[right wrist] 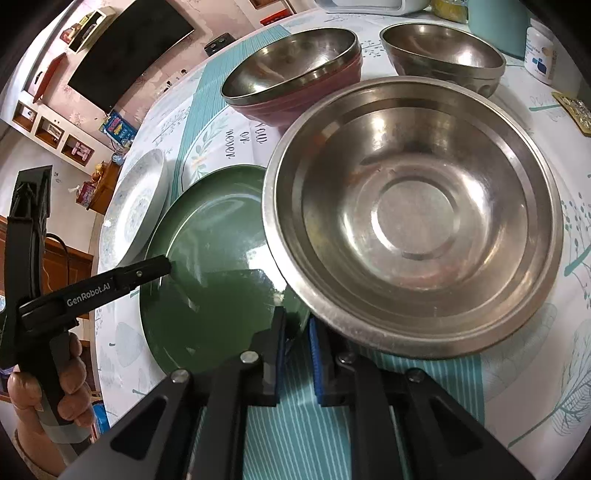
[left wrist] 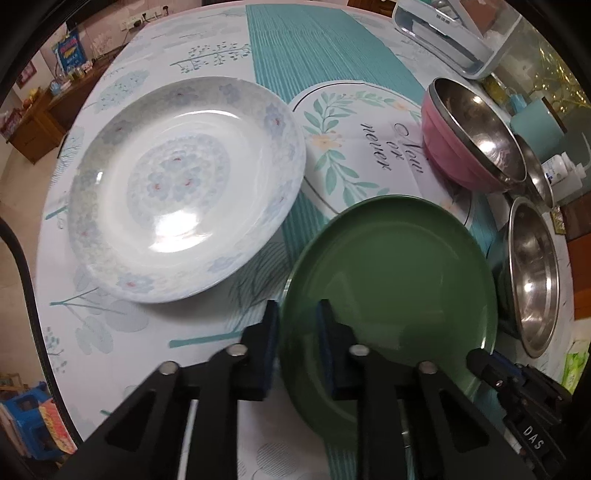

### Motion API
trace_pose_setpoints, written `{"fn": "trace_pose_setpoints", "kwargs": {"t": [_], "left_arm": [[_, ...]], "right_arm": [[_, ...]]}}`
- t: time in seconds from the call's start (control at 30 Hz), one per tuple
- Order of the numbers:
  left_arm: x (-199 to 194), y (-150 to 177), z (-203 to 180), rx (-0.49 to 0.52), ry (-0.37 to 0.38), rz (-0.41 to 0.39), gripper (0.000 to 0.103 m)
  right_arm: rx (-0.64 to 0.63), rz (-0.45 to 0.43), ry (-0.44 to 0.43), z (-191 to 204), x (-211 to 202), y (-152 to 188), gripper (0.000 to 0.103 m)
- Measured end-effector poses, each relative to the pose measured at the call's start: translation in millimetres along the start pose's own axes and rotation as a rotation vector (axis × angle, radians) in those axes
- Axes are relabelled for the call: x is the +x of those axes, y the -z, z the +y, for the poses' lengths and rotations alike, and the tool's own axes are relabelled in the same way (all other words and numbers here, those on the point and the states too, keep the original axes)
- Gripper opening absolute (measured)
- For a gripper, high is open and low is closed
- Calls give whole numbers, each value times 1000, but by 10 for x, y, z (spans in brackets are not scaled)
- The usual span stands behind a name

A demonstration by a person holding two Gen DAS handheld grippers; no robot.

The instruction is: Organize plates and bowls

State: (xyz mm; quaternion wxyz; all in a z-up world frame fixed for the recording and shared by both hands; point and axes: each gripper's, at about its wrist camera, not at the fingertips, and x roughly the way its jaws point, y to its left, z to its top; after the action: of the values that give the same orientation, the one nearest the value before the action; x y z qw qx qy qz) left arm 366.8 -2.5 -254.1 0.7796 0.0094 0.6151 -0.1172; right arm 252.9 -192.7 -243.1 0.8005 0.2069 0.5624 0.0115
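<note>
A green plate point(left wrist: 395, 280) lies near the table's front; my left gripper point(left wrist: 297, 314) straddles its near-left rim, one finger outside and one over the plate, closed on the rim. In the right wrist view the left gripper point(right wrist: 166, 264) grips the green plate point(right wrist: 214, 280). A white floral plate point(left wrist: 184, 192) lies to the left. A large steel bowl point(right wrist: 413, 221) overlaps the green plate's right edge. My right gripper point(right wrist: 297, 332) sits nearly closed at the bowl's near rim, nothing clearly between its pads. A pink bowl with a steel bowl inside point(right wrist: 295, 70) and another steel bowl point(right wrist: 443, 55) stand behind.
A round placemat with lettering point(left wrist: 369, 140) lies on the teal-striped tablecloth point(left wrist: 314, 48). A clear container point(left wrist: 454, 33), a teal cup point(left wrist: 535, 122) and small bottles point(left wrist: 561, 173) stand at the back right. A white jar point(right wrist: 539, 55) stands near the far bowl.
</note>
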Motion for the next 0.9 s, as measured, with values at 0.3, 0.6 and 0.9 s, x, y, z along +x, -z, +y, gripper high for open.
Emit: {"fn": "trace_pose_setpoints", "kwargs": {"t": [0.3, 0.6, 0.9], "left_arm": [[-288, 284, 55, -4, 18, 11, 12], [-830, 754, 205, -24, 47, -49, 12], [-1347, 1483, 422, -67, 60, -75, 12]], "right_arm": [[-33, -3, -31, 6, -233, 140, 11], [-72, -1, -68, 90, -484, 414, 11], [-163, 11, -95, 326, -814, 904, 11]]}}
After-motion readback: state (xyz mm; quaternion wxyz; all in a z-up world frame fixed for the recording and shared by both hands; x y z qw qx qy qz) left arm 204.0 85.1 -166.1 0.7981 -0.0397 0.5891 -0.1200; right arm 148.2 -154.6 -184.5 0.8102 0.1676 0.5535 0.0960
